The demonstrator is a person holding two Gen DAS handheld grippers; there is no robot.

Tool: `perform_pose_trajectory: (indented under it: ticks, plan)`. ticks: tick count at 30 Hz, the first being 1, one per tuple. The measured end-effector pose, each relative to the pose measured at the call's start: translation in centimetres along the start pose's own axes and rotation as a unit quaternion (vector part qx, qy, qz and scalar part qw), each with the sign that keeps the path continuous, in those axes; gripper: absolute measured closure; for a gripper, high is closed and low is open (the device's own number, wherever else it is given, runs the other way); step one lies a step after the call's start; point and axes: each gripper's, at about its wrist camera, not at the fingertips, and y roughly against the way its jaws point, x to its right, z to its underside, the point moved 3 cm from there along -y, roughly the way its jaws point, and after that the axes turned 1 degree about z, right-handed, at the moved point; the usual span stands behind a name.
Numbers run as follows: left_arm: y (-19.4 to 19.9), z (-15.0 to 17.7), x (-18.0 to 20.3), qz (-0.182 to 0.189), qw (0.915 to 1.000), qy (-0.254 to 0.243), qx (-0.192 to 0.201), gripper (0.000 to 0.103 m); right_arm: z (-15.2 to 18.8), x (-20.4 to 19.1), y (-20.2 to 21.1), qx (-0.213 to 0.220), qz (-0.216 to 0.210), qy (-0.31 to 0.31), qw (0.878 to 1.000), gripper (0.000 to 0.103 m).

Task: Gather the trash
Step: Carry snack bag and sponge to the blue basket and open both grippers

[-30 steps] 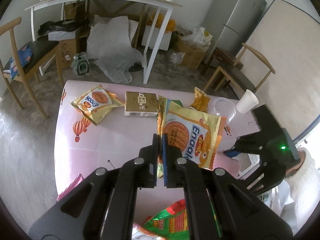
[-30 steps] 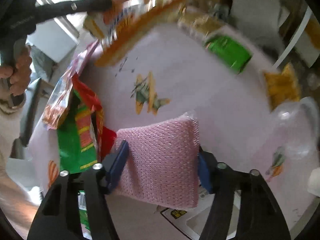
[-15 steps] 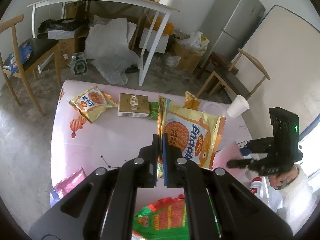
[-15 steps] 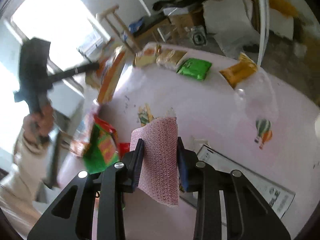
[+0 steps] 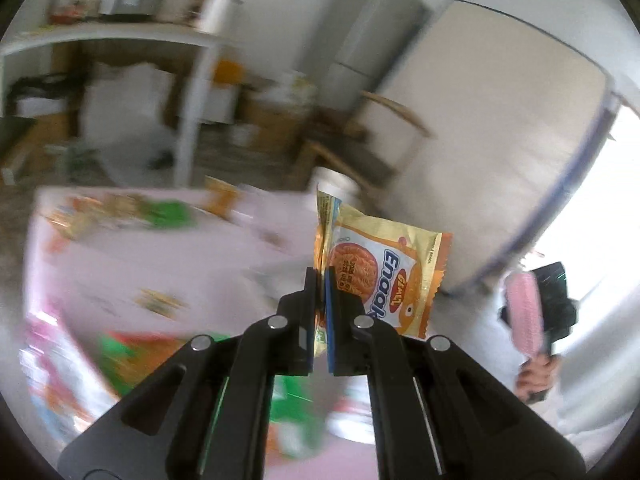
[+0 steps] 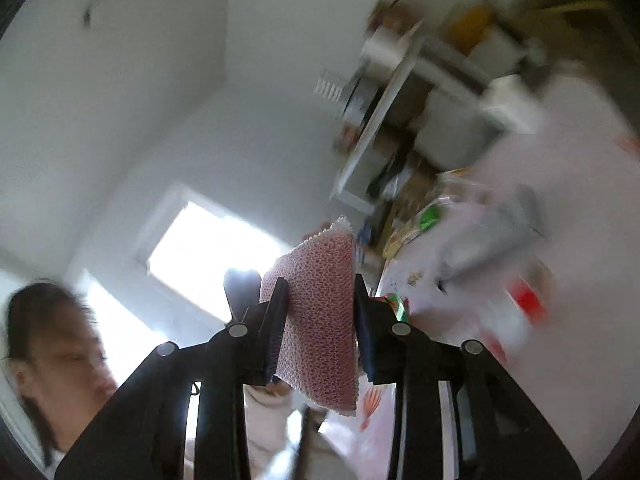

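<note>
Motion blur smeared the wrappers (image 5: 132, 216) on the pink surface (image 5: 192, 264) past reading in both views, the shelf clutter (image 6: 404, 92) was equally indistinct, and the left gripper (image 5: 320, 280) hid the orange packet's (image 5: 384, 276) lower corner.

snack packet (image 5: 382, 276) in left tongs (image 5: 321, 276), above table (image 5: 168, 264)

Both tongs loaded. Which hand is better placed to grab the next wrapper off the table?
Neither until one unloads. Left tongs are shut on the noodle packet, right tongs on the pink sponge. Slight edge: left, since its camera faces the table; the right points mostly at the wall.
</note>
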Motion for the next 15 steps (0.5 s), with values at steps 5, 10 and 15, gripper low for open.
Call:
perform_pose_trajectory:
  ticks: [5, 10, 15]
  plan:
    - [-2.3, 4.7, 8.7, 0.116, 0.9922, -0.015, -0.041, 0.100, 10.7, 2.5, 16.1, 0.102, 0.173, -0.076, 0.977, 0.072]
    - [-4.7, 7.3, 15.5, 0.160, 0.9832, -0.052, -0.070, 0.100, 23.2, 11.2, 23.4, 0.116, 0.264, -0.239, 0.927, 0.071]
    - [-5.5, 9.1, 20.3, 0.169, 0.9763, -0.106, -0.084, 0.100, 32.0, 23.1, 23.1, 0.091, 0.305, -0.329, 0.889, 0.071]
